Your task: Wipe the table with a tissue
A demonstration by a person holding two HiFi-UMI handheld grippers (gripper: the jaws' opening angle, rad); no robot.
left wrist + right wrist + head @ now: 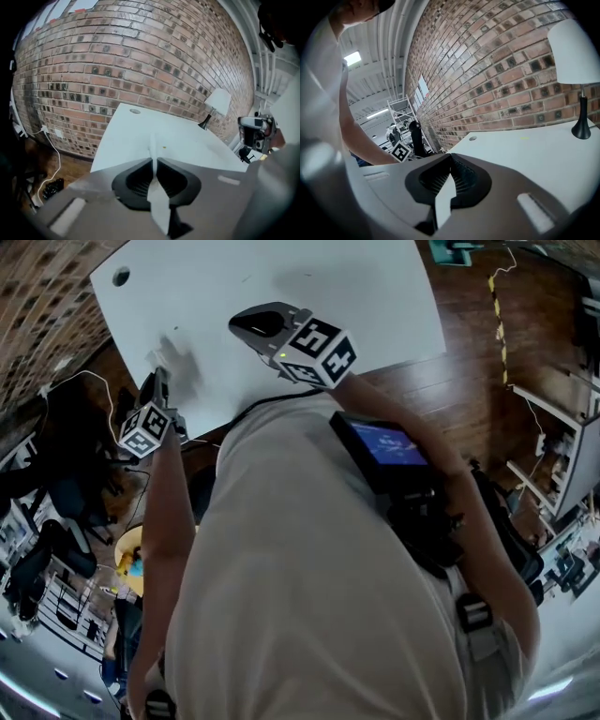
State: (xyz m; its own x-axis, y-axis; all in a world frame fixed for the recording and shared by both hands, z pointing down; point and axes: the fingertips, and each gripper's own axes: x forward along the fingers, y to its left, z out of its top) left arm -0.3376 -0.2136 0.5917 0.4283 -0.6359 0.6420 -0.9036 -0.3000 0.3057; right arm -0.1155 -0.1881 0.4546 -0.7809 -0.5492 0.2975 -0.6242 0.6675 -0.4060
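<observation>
White table (375, 296) by brick wall. Left gripper (153, 159) at its 8 o'clock edge, pinching tissue (151, 143) by a thin fold. Right gripper (450, 155) closed, seemingly empty, near centre. Risk of slipping free or tearing once dragged.

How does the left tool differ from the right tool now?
The left tool pinches a thin white tissue that sticks out past its tips; the right tool is shut with nothing sticking out. The left tool is at the table edge; the right tool is further in over it. Both have their jaws together.
</observation>
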